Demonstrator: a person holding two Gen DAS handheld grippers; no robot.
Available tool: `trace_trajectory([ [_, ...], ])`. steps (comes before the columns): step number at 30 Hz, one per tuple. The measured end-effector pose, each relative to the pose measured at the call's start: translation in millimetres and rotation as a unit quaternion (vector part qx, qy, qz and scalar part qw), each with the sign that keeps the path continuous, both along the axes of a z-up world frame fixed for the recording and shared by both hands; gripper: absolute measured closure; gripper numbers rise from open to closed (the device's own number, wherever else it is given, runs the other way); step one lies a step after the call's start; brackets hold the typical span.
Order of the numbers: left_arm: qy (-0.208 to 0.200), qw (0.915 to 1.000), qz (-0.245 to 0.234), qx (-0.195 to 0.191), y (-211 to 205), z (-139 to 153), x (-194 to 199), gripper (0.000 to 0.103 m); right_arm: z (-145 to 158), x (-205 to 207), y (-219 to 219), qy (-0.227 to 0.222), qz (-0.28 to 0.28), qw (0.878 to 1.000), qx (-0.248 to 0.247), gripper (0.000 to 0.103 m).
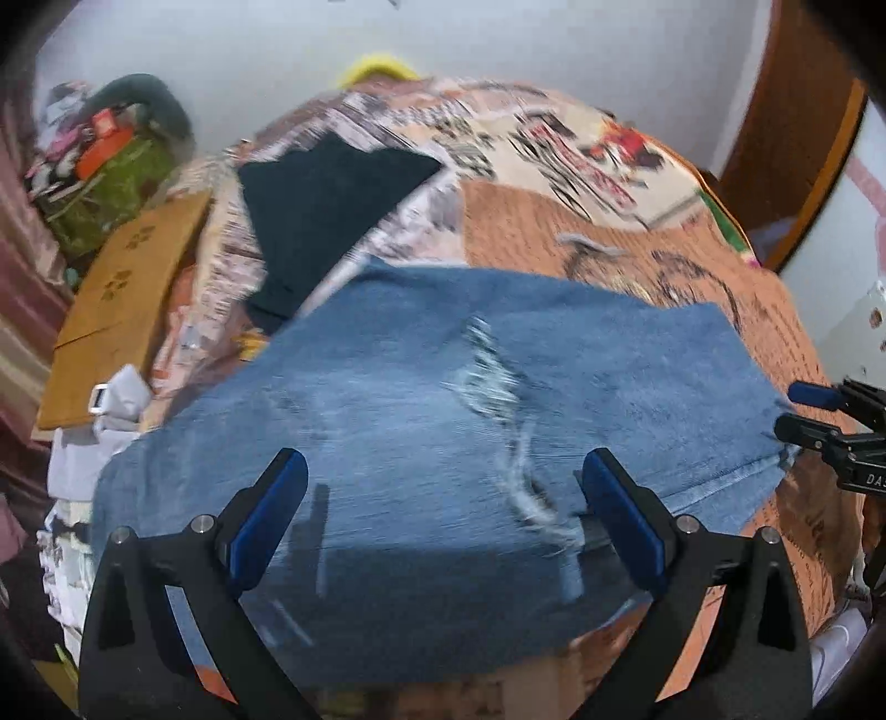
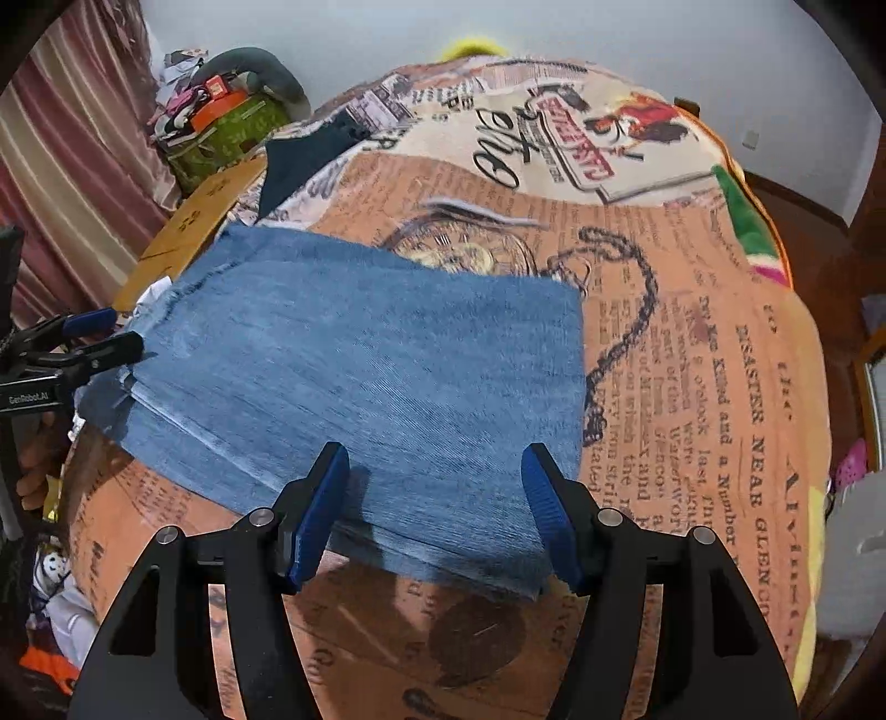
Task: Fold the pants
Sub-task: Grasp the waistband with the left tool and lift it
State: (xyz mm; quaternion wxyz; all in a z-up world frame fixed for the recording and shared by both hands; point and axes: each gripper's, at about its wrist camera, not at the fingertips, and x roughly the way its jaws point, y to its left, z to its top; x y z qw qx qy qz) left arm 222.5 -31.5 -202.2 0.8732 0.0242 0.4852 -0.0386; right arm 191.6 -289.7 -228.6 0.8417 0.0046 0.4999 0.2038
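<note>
Folded jeans (image 2: 354,376) flat on printed blanket (image 2: 692,343)

- A bed (image 2: 692,343) is covered by a newspaper-print blanket.
- A plain pale wall (image 2: 360,33) is seen behind.
- Striped curtains (image 2: 72,138) hang beyond the bed's left edge.
- A wooden door (image 1: 797,127) stands at right.

I am working in a home bedroom, over a bed spread with a newspaper-print blanket (image 2: 692,343), with striped maroon curtains (image 2: 83,166), a pile of clutter on a green bag (image 2: 232,133) and a plain white wall (image 2: 387,39) behind.
</note>
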Motion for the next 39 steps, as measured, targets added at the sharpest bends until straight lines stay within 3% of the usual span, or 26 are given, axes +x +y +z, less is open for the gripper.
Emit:
trace_trajectory([
  [5, -0.035, 0.9976, 0.055, -0.026, 46, 25, -15, 0.002, 26, -3, 20, -0.043, 0.012, 0.999, -0.006, 0.040],
  [12, -0.056, 0.9845, 0.157, -0.055, 130, 39, -40, 0.002, 54, 3, 61, -0.085, 0.040, 0.996, 0.011, 0.039],
  [17, -0.031, 0.9715, 0.209, -0.108, 182, 25, -62, 0.002, 55, 9, 97, -0.091, 0.070, 0.993, 0.020, 0.039],
  [24, 0.038, 0.9505, 0.251, -0.180, 228, -20, -90, 0.002, 29, 16, 147, -0.071, 0.107, 0.992, 0.013, 0.039],
  [31, 0.100, 0.9168, 0.260, -0.286, 238, -68, -106, 0.002, -1, 12, 165, -0.043, 0.122, 0.992, -0.009, 0.039],
  [34, 0.118, 0.8955, 0.263, -0.339, 240, -88, -111, 0.002, -1, 15, 162, -0.029, 0.121, 0.992, 0.004, 0.039],
  [37, 0.107, 0.8936, 0.246, -0.360, 242, -94, -106, 0.002, -4, 16, 163, -0.020, 0.120, 0.992, 0.013, 0.039],
  [39, 0.100, 0.8825, 0.243, -0.390, 246, -104, -101, 0.003, -5, 16, 163, -0.019, 0.120, 0.992, 0.016, 0.039],
])
